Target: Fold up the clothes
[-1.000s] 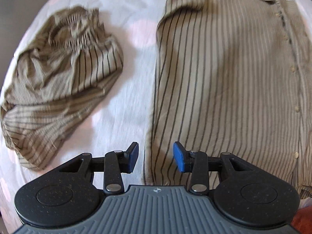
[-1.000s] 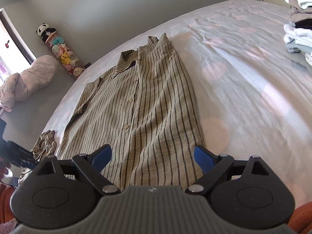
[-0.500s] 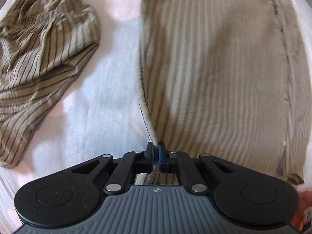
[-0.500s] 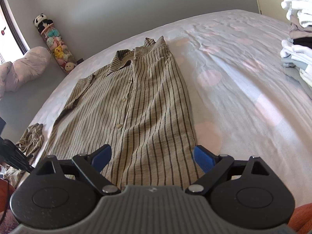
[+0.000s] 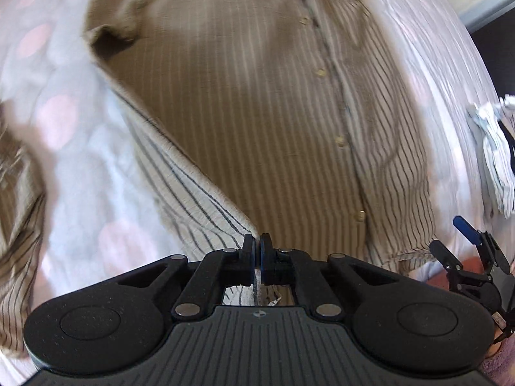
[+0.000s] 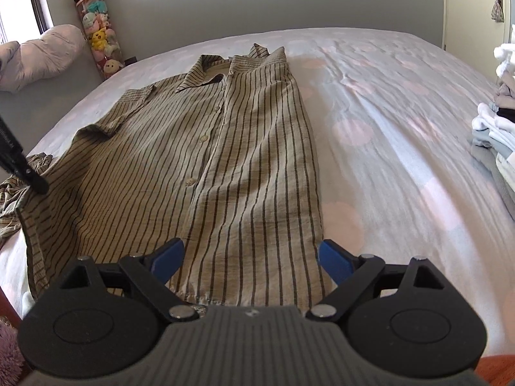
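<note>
Striped shirt (image 6: 225, 167) lies front-up on the bed (image 6: 402, 135), collar toward the far wall, buttons down the middle; its right side is already folded in over the front. L gripper (image 5: 257, 254) is pinched closed on the shirt's lower left edge, w/ the cloth lifted off the bed so the paler inside face shows under the raised flap; view there is motion-blurred. R gripper (image 6: 251, 257) is spread wide, blue pads on either side of the folded panel's hem, holding nothing; can't tell if it touches the cloth. In the left wrist view the R gripper (image 5: 470, 241) shows at the right edge, just past the hem. A second striped garment (image 6: 13, 199) sits crumpled on the bed beside the shirt's left side. Folded laundry stack (image 6: 499, 135) is at the bed's right edge, well apart. No containers on the bed; a tall clear tube of plush toys (image 6: 96, 35), panda on top, stands by the wall.
</note>
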Tool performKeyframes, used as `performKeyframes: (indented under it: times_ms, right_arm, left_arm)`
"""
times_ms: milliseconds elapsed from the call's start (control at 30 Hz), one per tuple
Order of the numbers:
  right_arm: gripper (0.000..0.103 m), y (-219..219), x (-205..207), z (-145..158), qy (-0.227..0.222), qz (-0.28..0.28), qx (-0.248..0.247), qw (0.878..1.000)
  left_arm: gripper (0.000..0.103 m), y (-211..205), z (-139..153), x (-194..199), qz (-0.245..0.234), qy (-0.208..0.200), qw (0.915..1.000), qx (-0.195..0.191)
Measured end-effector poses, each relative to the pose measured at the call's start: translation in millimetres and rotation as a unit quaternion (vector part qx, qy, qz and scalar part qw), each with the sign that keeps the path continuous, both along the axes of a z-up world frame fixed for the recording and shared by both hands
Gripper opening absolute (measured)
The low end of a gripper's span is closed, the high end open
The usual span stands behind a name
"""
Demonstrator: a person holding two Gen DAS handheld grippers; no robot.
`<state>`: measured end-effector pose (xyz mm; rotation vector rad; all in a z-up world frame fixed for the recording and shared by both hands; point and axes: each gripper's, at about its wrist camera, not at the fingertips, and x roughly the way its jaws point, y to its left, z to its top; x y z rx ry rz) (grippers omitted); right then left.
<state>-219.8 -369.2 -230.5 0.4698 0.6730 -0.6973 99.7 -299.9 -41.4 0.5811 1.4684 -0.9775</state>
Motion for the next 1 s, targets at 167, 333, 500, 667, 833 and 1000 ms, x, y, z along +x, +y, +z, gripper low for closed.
performKeyframes:
  times_ms: [167,333,500,667,833,1000]
  right_arm:
    - [0.087,3.2,6.9,3.2,0.002,0.016,0.013,1.000]
    - [0.074,9.2,34.5,-4.3,-0.009,0.059,0.070,0.996]
    - [0.067,23.0,77.3,-13.4,0.001,0.125,0.096,0.988]
    - [0.066,29.8,119.5,-19.6,0.014,0.172,0.113,0.979]
    - [0.064,22.0,150.1,-22.6,0.011,0.179,0.138,0.974]
    - [0.062,20.7,175.3,-23.8,0.016,0.183,0.145,0.972]
  left_arm:
    - [0.001,-29.1,-33.3,-6.7,-0.024,0.027,0.9993,0.009]
    - [0.001,-28.4,-52.1,-6.0,-0.025,0.068,0.9974,0.000]
    - [0.022,-27.6,-71.0,-5.3,-0.025,0.108,0.9937,-0.009]
    - [0.029,-20.2,-73.0,-1.1,-0.030,0.135,0.9900,-0.029]
    - [0.041,4.2,-39.5,21.1,-0.025,0.132,0.9886,-0.069]
    - [0.042,27.7,-12.2,46.4,-0.012,0.098,0.9905,-0.095]
